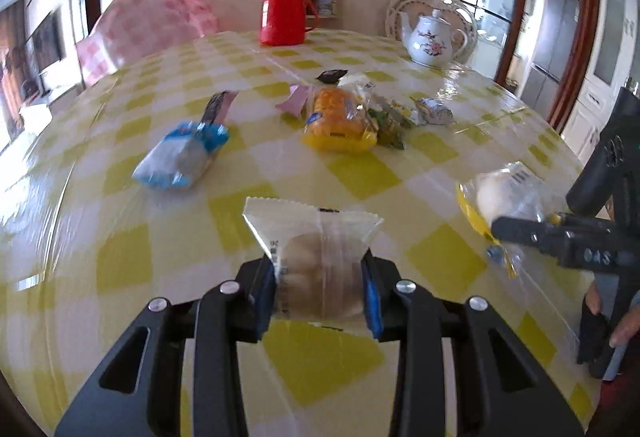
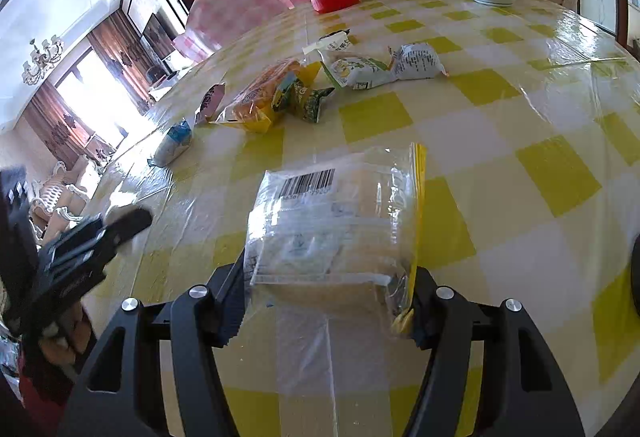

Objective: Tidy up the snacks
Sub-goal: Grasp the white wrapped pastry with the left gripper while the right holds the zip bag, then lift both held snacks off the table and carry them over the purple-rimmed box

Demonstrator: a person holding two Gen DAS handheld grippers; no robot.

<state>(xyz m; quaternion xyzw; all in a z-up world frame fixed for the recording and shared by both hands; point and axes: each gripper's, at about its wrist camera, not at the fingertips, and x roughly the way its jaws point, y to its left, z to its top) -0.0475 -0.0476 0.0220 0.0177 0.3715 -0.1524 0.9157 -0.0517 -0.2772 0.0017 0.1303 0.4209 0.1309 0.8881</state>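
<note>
The left gripper point(image 1: 320, 289) pinched a small clear packet point(image 1: 316, 257) holding a pale round bun, lifted just above the yellow-checked table point(image 1: 360, 173). The right gripper point(image 2: 326, 293) was closed on a clear bag with a yellow edge point(image 2: 340, 221), its pads pressing both sides; a barcode showed on the bag's label, the digits too small to read.

The other places are given from the red flask point(image 1: 282, 9) standing at the far side of the table. Nearer the camera than the flask lay a loose heap of snacks: an orange bread bag point(image 1: 338, 117), a pink wrapper point(image 1: 296, 101), a black wrapper point(image 1: 332, 76) and a small green packet point(image 1: 386, 125). To the flask's near left lay a blue-and-white packet point(image 1: 180, 157) with a dark-and-pink wrapper point(image 1: 219, 105) touching its far end. To the flask's right stood a white teapot point(image 1: 434, 41) painted with pink blossoms, well apart from the heap. Left of the flask, beyond the table edge, sat a pink checked bundle point(image 1: 140, 25).

Nothing lay between the left gripper and the heap. Printing on the green-and-white packets point(image 2: 360, 71) was not legible.
</note>
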